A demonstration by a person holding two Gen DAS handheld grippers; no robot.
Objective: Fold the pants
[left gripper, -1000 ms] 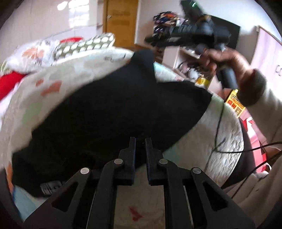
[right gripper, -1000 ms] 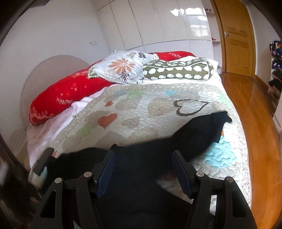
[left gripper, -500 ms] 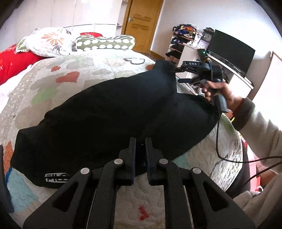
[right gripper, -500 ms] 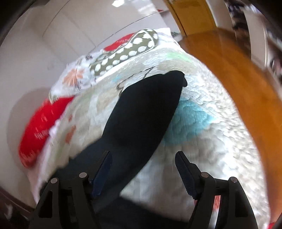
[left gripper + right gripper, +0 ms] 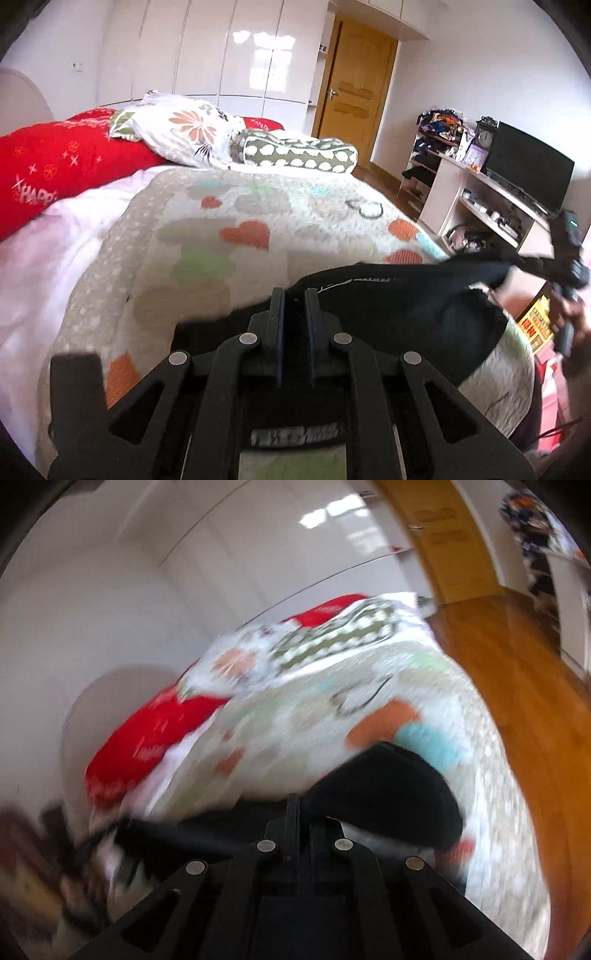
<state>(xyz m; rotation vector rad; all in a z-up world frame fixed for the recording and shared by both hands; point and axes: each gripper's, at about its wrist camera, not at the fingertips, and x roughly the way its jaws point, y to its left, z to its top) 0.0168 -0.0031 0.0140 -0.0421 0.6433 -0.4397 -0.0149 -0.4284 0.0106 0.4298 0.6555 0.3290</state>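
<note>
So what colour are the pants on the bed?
Black pants, clearest in the left wrist view.

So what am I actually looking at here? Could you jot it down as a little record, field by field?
setting: bedroom, quilt-covered bed
garment: black pants, partly lifted off the quilt
left hand-held gripper: shut on the pants' near edge
right hand-held gripper: shut on the pants, at the bed's far right edge in the left view
pants between grippers: edge stretched into a line
pillows: at the head of the bed, apart from the pants
right view: blurred
fold: not finished
</note>
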